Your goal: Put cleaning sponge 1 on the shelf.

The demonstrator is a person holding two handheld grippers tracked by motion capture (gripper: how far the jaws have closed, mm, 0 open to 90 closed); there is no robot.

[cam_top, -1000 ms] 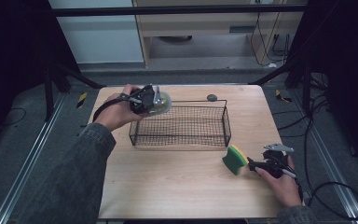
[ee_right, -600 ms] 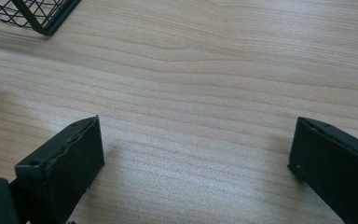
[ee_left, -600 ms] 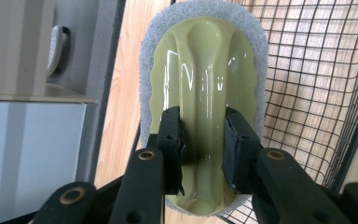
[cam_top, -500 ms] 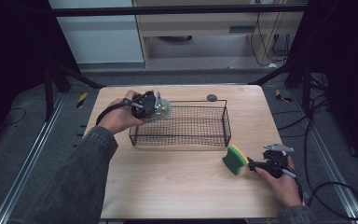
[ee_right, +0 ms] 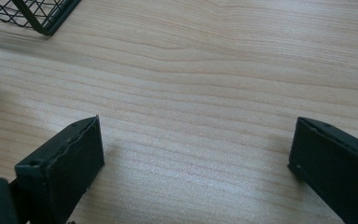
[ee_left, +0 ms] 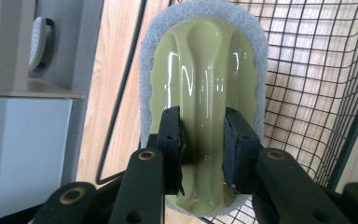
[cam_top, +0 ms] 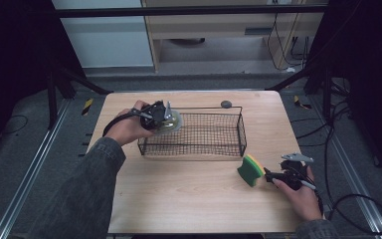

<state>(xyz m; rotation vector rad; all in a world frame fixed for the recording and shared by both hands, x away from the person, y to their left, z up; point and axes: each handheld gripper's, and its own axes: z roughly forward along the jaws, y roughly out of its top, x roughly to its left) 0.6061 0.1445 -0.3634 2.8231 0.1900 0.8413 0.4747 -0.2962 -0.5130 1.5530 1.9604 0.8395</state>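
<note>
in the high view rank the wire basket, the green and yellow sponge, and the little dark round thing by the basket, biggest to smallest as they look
1. Wire basket, by far the largest.
2. Green and yellow sponge.
3. Dark round thing, smallest; it lies farther from the camera, but the gap looks too great for that to matter.

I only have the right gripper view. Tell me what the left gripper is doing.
Observer: The left gripper is shut on the raised handle of a green scrubber with a grey pad.
Operator: Say where it hangs.
Observer: Over the left end of the black wire basket.
Operator: Name what lies beside my jaws.
Observer: A green and yellow sponge, just ahead of the open right gripper.
</note>
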